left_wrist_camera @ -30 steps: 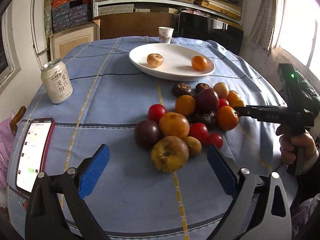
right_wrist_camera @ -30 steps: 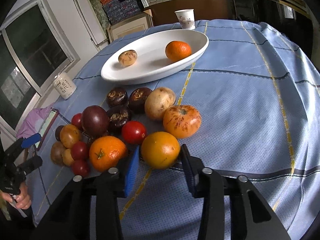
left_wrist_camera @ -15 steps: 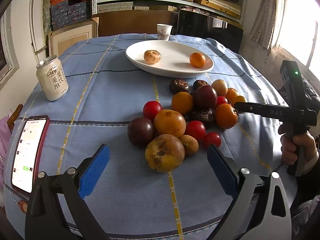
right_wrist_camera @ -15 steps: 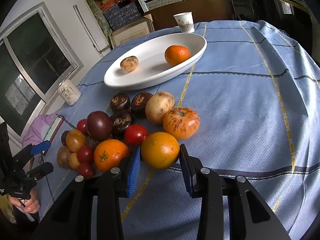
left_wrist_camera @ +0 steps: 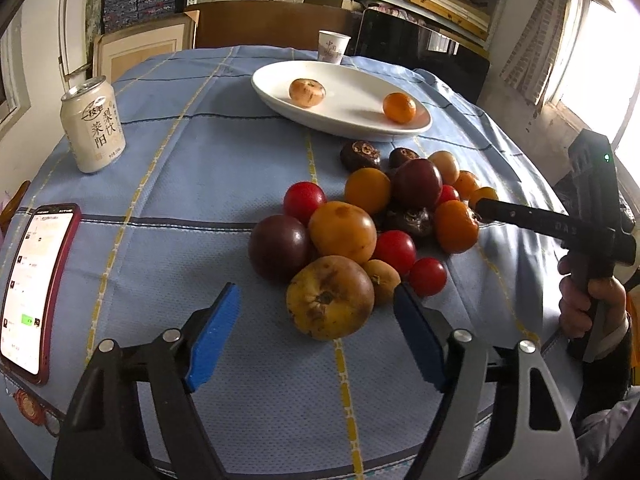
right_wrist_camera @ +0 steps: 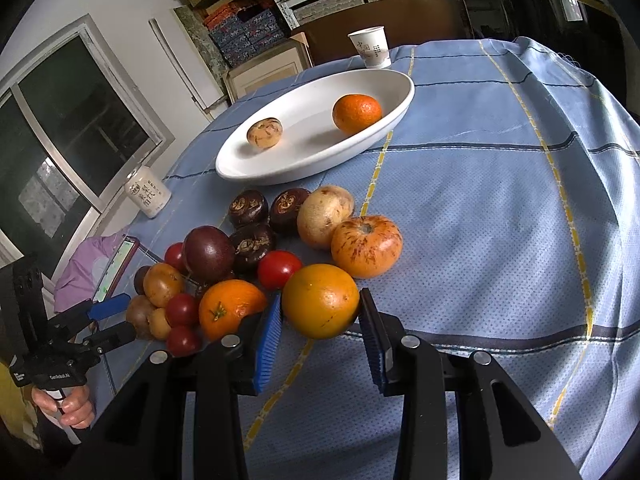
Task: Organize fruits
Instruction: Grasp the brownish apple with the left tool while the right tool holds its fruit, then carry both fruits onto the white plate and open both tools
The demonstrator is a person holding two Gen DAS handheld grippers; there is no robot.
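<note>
On a blue checked tablecloth [left_wrist_camera: 192,168], a white oval plate [left_wrist_camera: 344,80] already bearing two fruits is seen beyond a heap of mixed fruit [left_wrist_camera: 372,220]. The left gripper [left_wrist_camera: 316,332], wide a second ago, has just been narrowed around a blemished yellow-brown fruit [left_wrist_camera: 330,298], not yet touched by its pads; a pickup is judged imminent. A smooth yellow-orange fruit [right_wrist_camera: 320,300] is held clamped in the right gripper [right_wrist_camera: 320,334] at the heap's near edge.
</note>
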